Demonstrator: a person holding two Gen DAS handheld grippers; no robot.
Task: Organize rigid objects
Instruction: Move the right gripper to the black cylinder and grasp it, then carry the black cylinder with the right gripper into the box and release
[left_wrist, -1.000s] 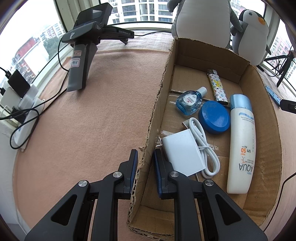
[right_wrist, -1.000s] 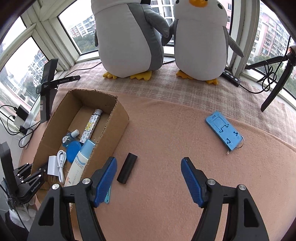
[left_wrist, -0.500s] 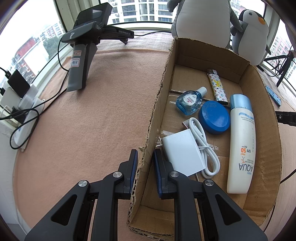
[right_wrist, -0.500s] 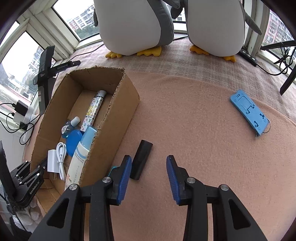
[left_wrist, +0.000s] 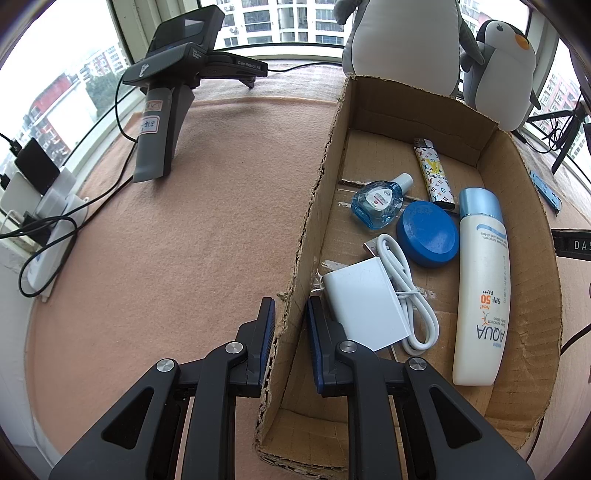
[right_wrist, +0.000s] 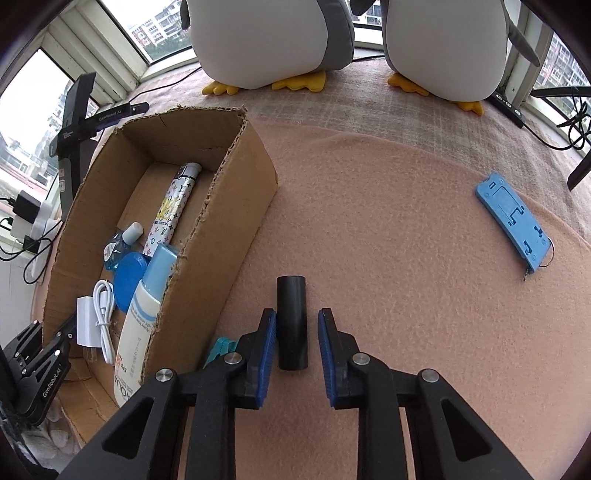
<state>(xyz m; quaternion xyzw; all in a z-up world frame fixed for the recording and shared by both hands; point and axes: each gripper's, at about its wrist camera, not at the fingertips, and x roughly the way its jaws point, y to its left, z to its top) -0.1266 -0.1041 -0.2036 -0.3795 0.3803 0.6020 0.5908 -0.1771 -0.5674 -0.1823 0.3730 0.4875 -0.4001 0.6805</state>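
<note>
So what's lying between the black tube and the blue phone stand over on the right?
Nothing: in the right wrist view the stretch from the black tube to the blue phone stand is bare pink cloth.

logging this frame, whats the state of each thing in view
box: open-topped, wall pinched by left gripper
tube: lying on the cloth, between the closing fingers of the right gripper, not yet pinched
sunscreen: lying in box, capped
lighter: lying in box
blue stand: folded flat on cloth

A black cylinder (right_wrist: 291, 325) lies flat on the pink blanket (right_wrist: 388, 240), just beside the cardboard box (right_wrist: 236, 206).
</note>
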